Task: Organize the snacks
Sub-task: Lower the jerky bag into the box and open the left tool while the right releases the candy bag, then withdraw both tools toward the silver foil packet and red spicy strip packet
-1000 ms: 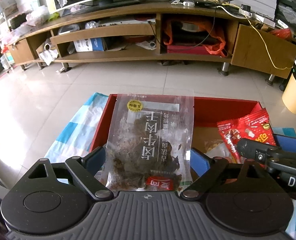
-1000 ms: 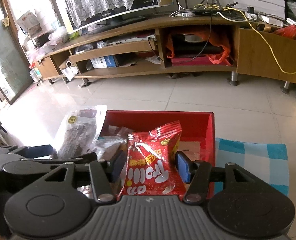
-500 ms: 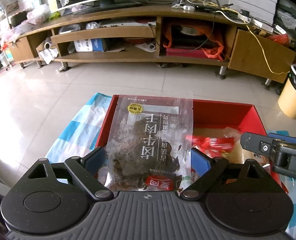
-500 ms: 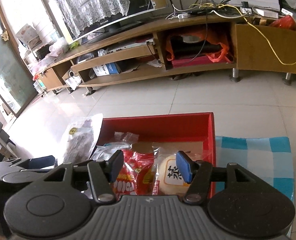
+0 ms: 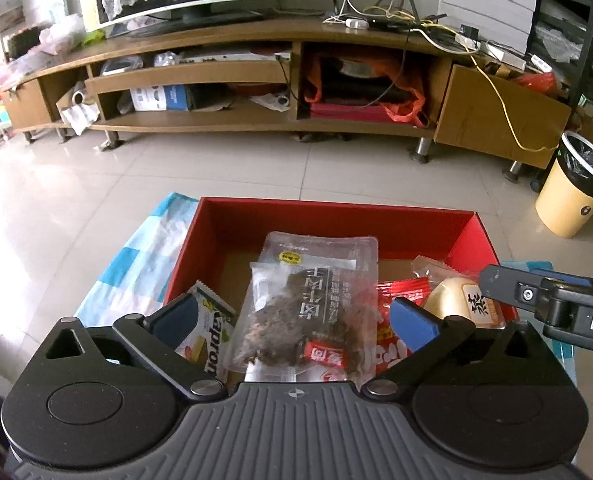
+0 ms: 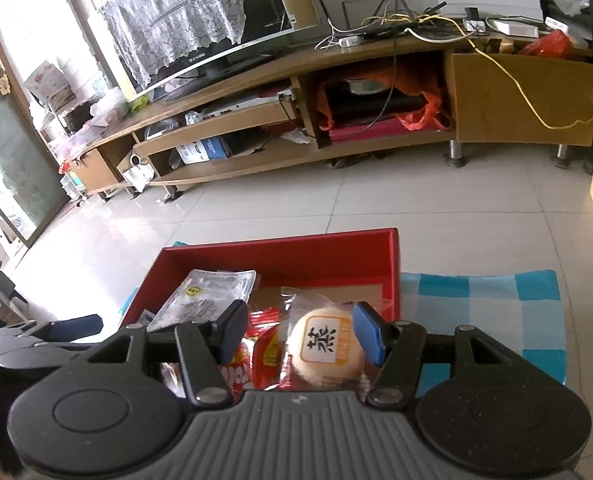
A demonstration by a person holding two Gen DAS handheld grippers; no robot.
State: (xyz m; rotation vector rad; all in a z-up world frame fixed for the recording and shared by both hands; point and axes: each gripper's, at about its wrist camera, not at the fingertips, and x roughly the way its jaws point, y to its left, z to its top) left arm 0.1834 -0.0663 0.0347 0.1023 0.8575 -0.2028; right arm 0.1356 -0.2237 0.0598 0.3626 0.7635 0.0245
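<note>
Red box (image 5: 328,220) on the checked cloth (image 6: 496,304) holds the jerky bag (image 5: 308,312), red packets (image 6: 264,348) and round bun (image 6: 326,346); left gripper (image 5: 292,316) and right gripper (image 6: 300,334) hover over it, jaws wide, empty.

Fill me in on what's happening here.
A person with a handheld gripper in each hand is sorting snacks into a red box on a blue checked cloth. Both grippers are open over the box and hold nothing. The left gripper is above the clear jerky bag, which lies in the box beside a Kaproni packet. The right gripper is above a wrapped round pastry and a red snack bag.
</note>
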